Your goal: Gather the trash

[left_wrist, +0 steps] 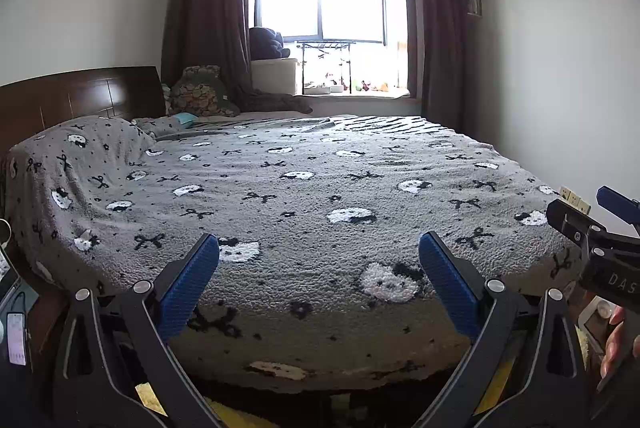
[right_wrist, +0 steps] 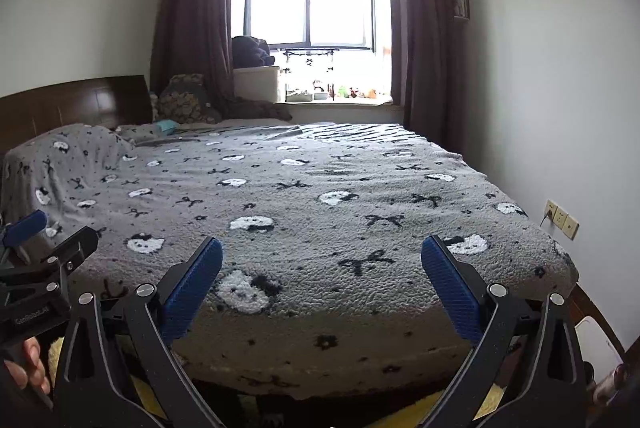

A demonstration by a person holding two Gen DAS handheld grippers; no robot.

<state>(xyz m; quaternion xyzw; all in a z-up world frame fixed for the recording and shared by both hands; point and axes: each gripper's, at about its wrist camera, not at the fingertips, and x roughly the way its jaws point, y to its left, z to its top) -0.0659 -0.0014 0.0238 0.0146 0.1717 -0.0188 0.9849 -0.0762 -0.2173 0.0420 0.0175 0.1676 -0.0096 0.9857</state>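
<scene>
My left gripper (left_wrist: 319, 248) is open and empty, held at the near side of a bed with a grey cat-and-bow blanket (left_wrist: 304, 187). My right gripper (right_wrist: 322, 252) is open and empty too, beside it at the same edge of the bed (right_wrist: 320, 195). The right gripper shows at the right edge of the left wrist view (left_wrist: 592, 228); the left one shows at the left edge of the right wrist view (right_wrist: 44, 240). A small teal item (left_wrist: 185, 118) lies near the pillows at the far left of the bed (right_wrist: 166, 125). I see no clear piece of trash.
A dark wooden headboard (left_wrist: 76, 95) stands at the left. A patterned cushion (left_wrist: 200, 89), brown curtains and a bright window (left_wrist: 320, 3) are at the far end. Wall sockets (right_wrist: 562, 220) are on the right wall. A phone (left_wrist: 16, 338) lies low at the left.
</scene>
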